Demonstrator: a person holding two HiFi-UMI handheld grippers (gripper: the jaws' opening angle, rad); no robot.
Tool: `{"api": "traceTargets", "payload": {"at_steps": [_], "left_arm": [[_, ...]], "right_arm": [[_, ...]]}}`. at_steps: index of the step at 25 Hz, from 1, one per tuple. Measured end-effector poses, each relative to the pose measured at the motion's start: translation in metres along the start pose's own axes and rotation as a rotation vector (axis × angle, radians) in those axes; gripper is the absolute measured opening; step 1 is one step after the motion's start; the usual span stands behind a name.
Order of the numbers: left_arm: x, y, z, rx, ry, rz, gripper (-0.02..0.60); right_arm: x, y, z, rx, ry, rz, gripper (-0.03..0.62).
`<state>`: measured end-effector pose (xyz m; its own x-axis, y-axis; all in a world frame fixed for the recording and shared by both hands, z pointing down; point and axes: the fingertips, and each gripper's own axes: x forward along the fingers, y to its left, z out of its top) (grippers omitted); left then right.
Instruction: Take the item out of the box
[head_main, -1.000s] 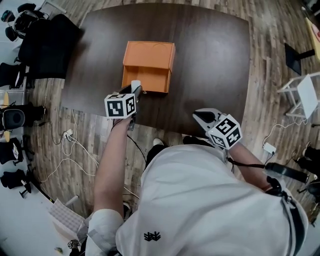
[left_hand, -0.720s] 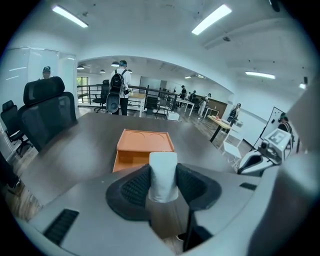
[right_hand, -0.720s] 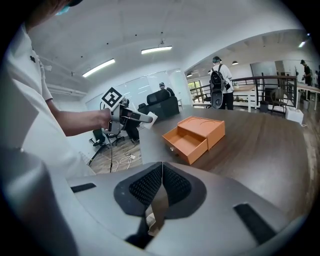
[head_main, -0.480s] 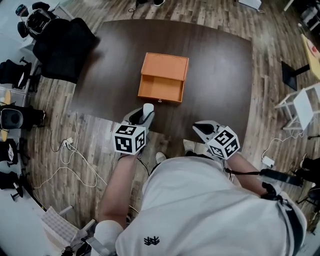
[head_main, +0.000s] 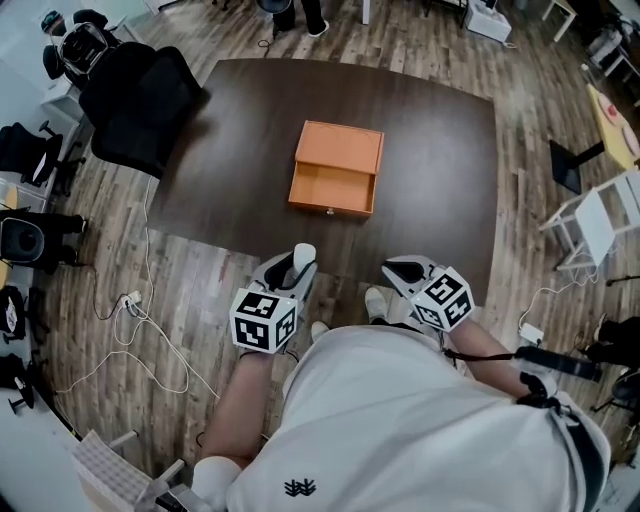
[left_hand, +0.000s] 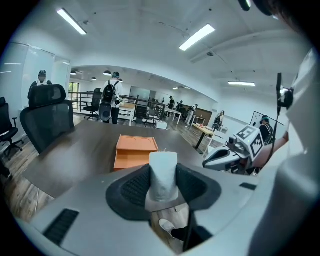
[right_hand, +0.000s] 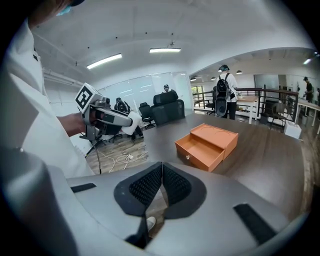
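Left gripper (left_hand: 163, 181) pinches a white item (left_hand: 163, 174), a short upright cylinder, between its black pads; grip sits low on the item and the top sticks up above the jaws. The item is out of the box (head_main: 336, 170), held close to the person's body over the floor, off the near edge of the table (head_main: 230, 130). The orange box sits mid-table, well apart from both grippers, with its drawer (head_main: 332, 191) pulled open and looking empty. Right gripper (right_hand: 161, 186) has its jaws pressed together on nothing and idles beside the left.

Judgement: removal looks basically done. To finish well, squeeze evenly, don't tilt the cylinder, and set it base-down on bare table beside the box before letting go.
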<state>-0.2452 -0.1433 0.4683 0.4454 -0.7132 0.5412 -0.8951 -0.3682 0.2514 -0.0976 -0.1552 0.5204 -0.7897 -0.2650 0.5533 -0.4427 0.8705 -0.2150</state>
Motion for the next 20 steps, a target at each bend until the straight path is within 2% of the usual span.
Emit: {"api": "traceTargets", "payload": {"at_steps": [6,20], "left_arm": [[-0.020,-0.012,-0.017,0.025,-0.002,-0.029,0.170],[-0.063,-0.006,-0.045,0.010,-0.005,-0.088,0.170]], "right_arm": [[-0.002,0.021,-0.002,-0.001,0.004,-0.026,0.005],[0.015,0.070,0.003,-0.018,0.000,-0.056,0.005]]}}
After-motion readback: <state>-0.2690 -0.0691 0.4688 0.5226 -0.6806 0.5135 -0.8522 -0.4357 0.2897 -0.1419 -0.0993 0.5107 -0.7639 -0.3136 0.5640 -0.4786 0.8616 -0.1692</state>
